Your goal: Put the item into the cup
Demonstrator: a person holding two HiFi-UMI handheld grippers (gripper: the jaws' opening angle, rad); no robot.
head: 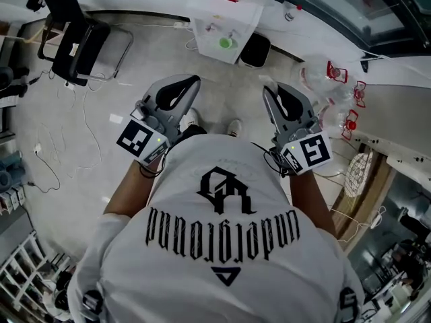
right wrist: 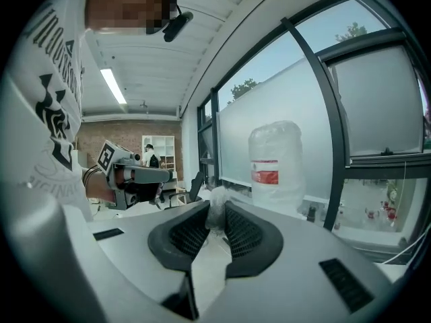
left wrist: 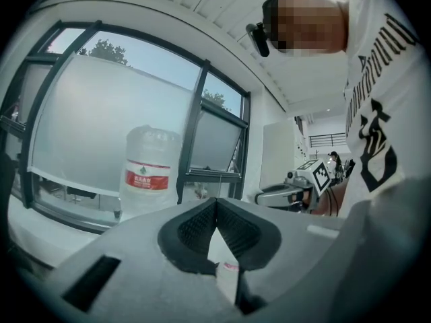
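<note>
From above, the left gripper (head: 194, 81) and the right gripper (head: 269, 90) stuck out in front of a white shirt (head: 222, 247) with black print. Both were smooth and grey, with black insides. Their tips were too small to read from up there. Under them lay a pale floor (head: 60, 153) with thin cables (head: 86, 110) on it. At the floor's top edge stood a white box (head: 225, 25) with a small round green thing (head: 225, 43) on its front. I could not tell what that was. A black chair (head: 77, 39) stood near the top left corner. Crinkly clear bags (head: 323, 79) with red bits lay by the right edge.

In the left gripper view, the left gripper (left wrist: 216, 202) was clenched. Its bumpy black pads (left wrist: 199, 227) met at the tip, with nothing between them. Behind it stood a big round jug (left wrist: 151, 170) of cloudy plastic with a red label. I could not tell if it held water, and the gripper hid its bottom. A tall window (left wrist: 101, 113) with dark bars rose behind the jug.

In the right gripper view, the right gripper (right wrist: 217, 210) was grasping the item (right wrist: 217, 197). It was a small crumpled scrap of clear, shiny stuff, squeezed at the tip. Only its top poked out. The jug stood behind it there too.
</note>
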